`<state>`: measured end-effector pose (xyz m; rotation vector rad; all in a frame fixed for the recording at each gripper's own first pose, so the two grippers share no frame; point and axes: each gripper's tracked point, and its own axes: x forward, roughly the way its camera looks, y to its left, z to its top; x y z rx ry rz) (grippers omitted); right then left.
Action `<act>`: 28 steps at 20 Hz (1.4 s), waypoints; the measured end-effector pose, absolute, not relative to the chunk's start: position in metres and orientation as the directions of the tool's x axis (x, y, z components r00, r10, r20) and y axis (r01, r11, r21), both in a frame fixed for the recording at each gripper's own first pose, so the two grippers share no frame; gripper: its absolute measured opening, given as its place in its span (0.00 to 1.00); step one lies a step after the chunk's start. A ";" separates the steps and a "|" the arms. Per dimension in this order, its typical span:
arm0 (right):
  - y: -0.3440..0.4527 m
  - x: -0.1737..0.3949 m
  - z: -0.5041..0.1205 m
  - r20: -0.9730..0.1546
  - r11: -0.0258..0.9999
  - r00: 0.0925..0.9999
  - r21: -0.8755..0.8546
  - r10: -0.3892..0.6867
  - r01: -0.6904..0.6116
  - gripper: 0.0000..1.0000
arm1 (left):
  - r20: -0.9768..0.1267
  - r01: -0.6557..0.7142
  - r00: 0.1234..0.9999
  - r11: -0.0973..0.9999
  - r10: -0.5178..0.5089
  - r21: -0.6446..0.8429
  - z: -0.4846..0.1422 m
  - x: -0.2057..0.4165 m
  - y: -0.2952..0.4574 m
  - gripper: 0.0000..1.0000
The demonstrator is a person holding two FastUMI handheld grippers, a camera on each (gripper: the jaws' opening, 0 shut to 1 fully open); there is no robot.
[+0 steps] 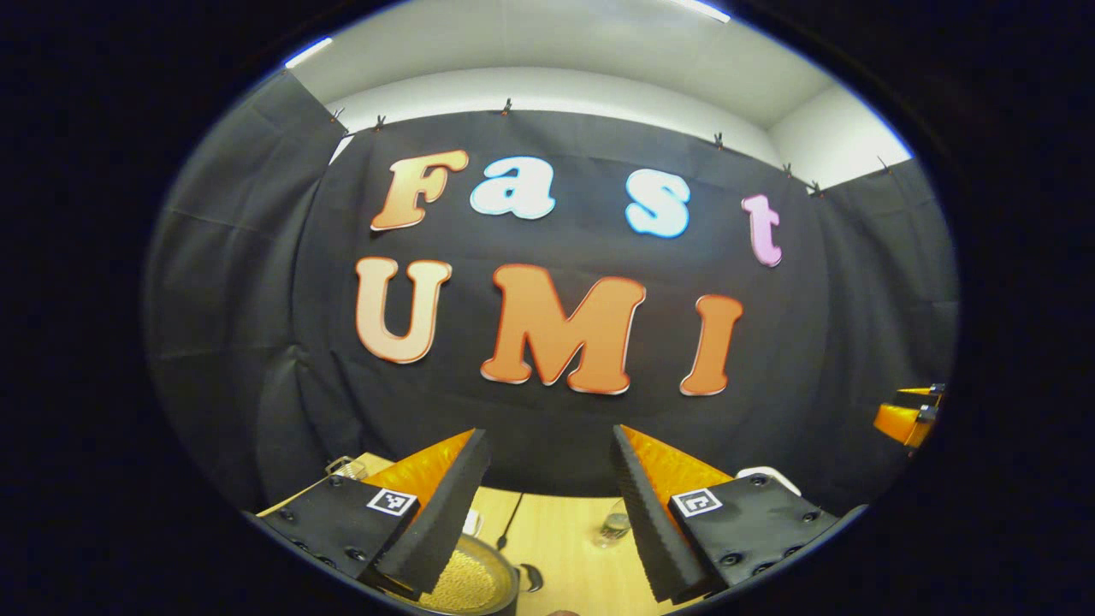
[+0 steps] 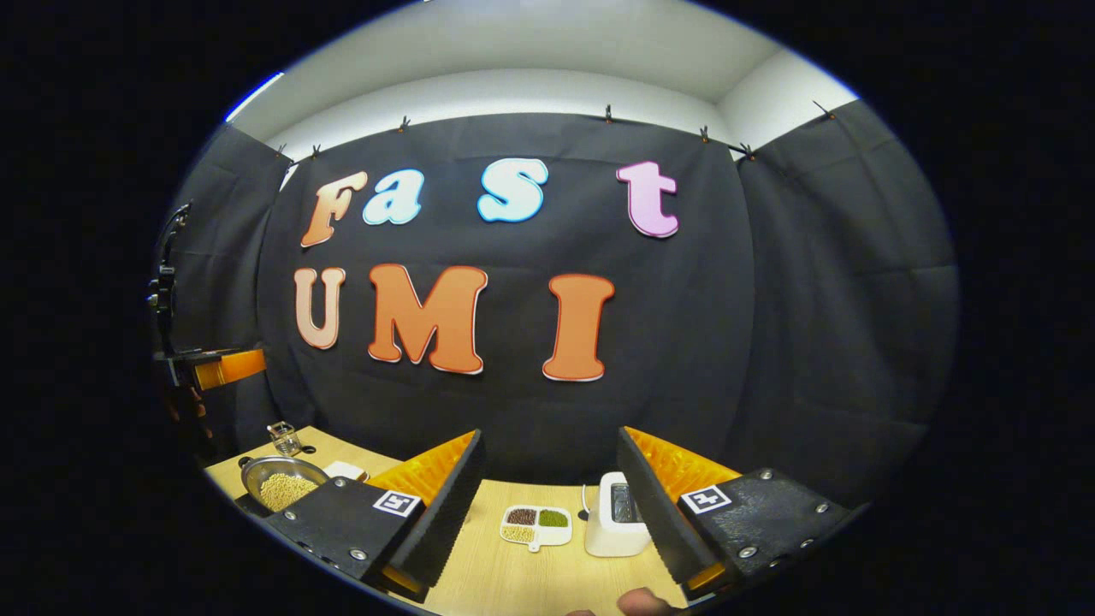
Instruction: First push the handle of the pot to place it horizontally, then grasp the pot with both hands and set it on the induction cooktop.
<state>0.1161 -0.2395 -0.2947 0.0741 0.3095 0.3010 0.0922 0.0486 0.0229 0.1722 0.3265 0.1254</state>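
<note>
Both tools, left [image 1: 547, 479] and right [image 2: 547, 479], gape empty above the wooden table [image 2: 530, 573] before black cloth [image 2: 770, 342].

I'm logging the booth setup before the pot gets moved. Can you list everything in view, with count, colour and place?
pot: one, silver metal, filled with pale yellow grains, far left of table
glass jar: one, clear, behind the pot
sectioned dish: one, white, holding brown, green and pale grains, centre of table
toaster: one, white, right of the dish
small glass: one, clear, mid-table in left gripper view
table: one, light wood
left claw: one, open, raised over the pot
right claw: one, open, raised above the table
</note>
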 end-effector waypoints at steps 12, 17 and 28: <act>-0.258 0.140 -0.133 -0.053 0.950 0.948 0.019 0.313 -0.312 0.97 | -0.082 -0.077 0.990 0.934 0.112 0.349 0.232 0.121 0.039 1.00; -0.255 0.133 -0.138 -0.049 0.945 0.945 0.070 0.323 -0.319 0.97 | -0.044 -0.068 0.995 0.941 0.088 0.332 0.233 0.107 0.031 0.98; -0.236 0.130 -0.131 -0.007 0.934 0.935 0.060 0.353 -0.352 0.95 | 0.029 -0.114 0.993 0.925 0.111 0.361 0.246 0.093 0.038 1.00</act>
